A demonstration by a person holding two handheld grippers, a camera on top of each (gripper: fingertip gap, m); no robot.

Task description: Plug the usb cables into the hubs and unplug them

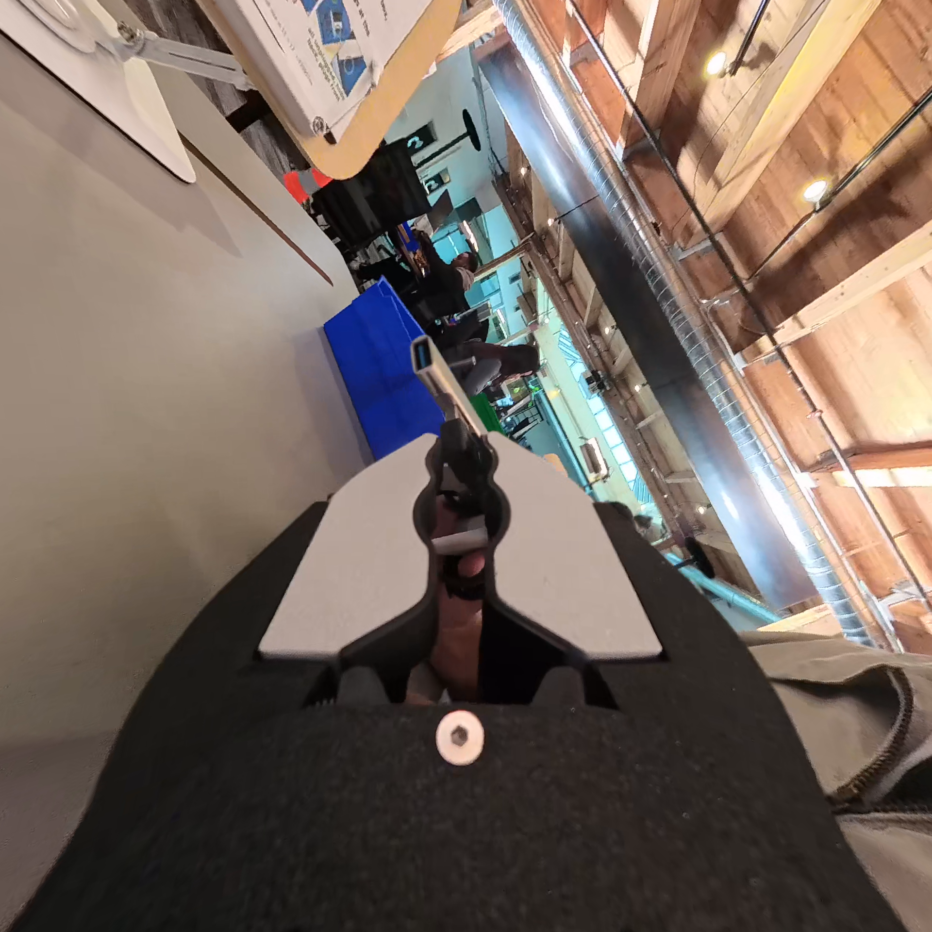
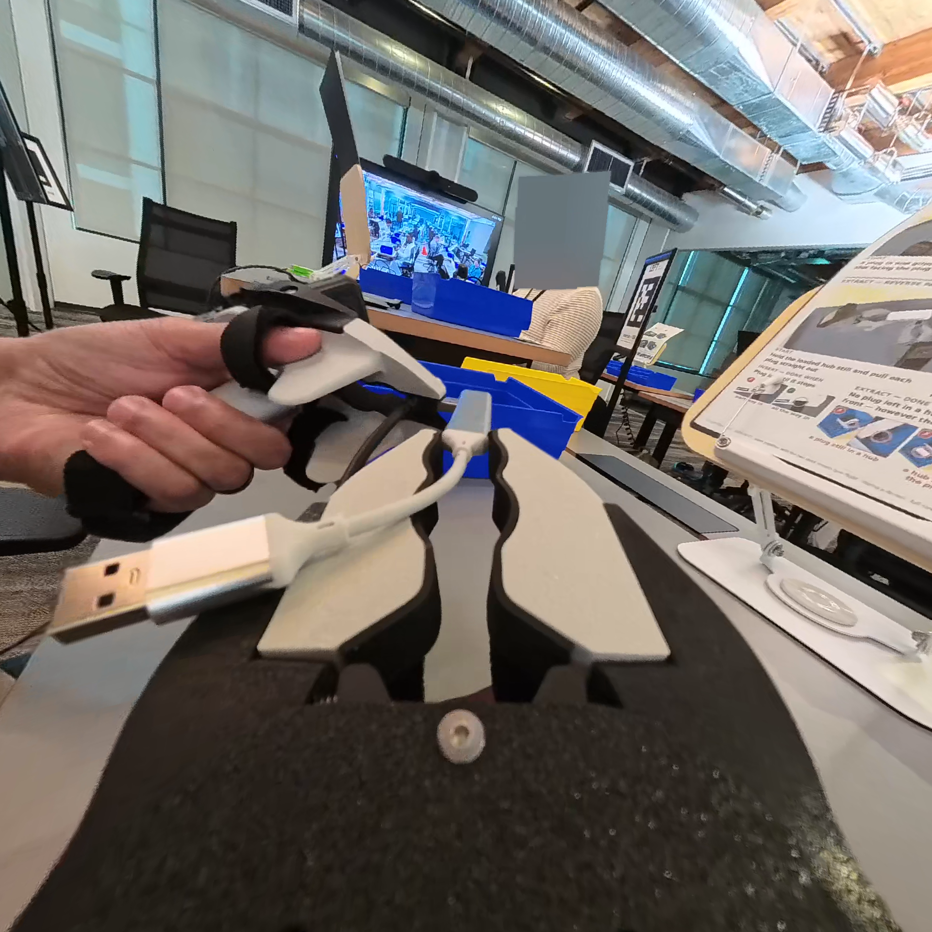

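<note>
Above the table [image 2: 756, 756], 2 grippers meet: the left gripper [image 1: 461, 441] is clenched on 1 black cable's plug [image 1: 438, 375]; the right gripper [image 2: 466, 444] clasps 1 white hub [image 2: 471, 416], its own plug [image 2: 166, 580] dangling. 2 blue bins [image 2: 524, 418] and 1 yellow bin [image 2: 544, 388] sit behind.

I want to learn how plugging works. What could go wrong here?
The left gripper pinches the black cable's plug near its back, so it may tilt and miss the hub. The right gripper holds the hub only by its tips, so a push could twist it loose. The hub's white plug dangles and might snag.
</note>
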